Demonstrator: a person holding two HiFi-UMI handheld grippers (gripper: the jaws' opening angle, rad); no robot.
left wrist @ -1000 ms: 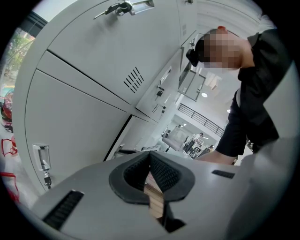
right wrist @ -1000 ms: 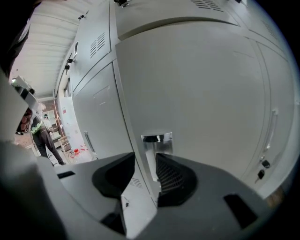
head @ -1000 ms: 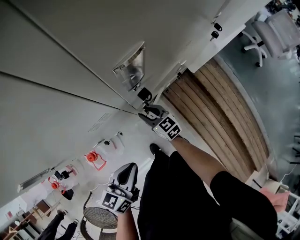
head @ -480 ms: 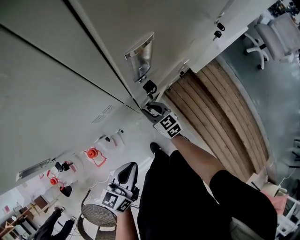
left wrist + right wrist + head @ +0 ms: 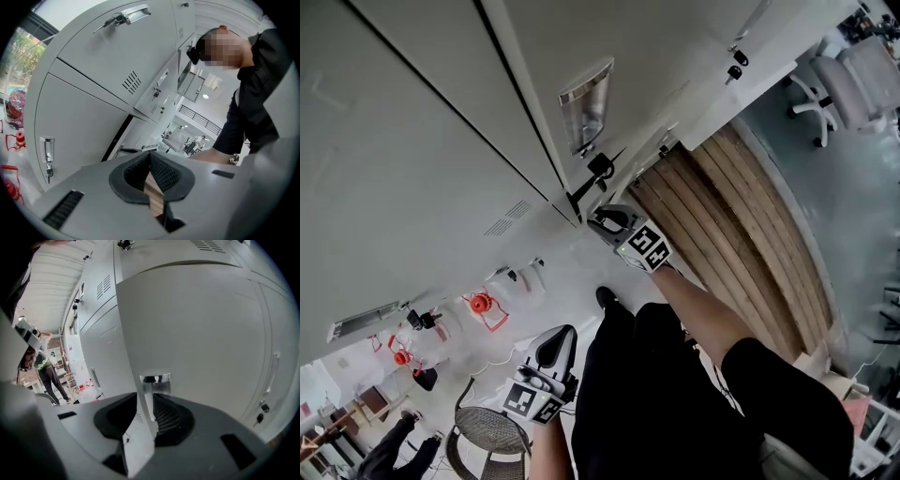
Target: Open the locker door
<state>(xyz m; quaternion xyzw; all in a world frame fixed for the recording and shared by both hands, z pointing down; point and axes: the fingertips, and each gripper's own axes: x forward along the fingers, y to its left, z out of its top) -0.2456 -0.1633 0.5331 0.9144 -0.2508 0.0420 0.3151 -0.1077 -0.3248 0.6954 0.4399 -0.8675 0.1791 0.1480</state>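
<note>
The right gripper [image 5: 147, 408] is clenched on the free edge of the grey locker door [image 5: 206, 333]: the thin edge runs straight between its two jaws, and the ribbed pads [image 5: 169, 417] lie against it on either side. Just beyond the jaw tips sits the door's chrome recessed handle [image 5: 155, 379], and in the head view a dark key [image 5: 600, 167] hangs a little past that. A narrow dark gap [image 5: 521, 94] runs along the door's edge away from this gripper, so the door stands slightly ajar. The left gripper [image 5: 151, 161] is held low, well apart from the door, its jaws closed together with nothing between them.
</note>
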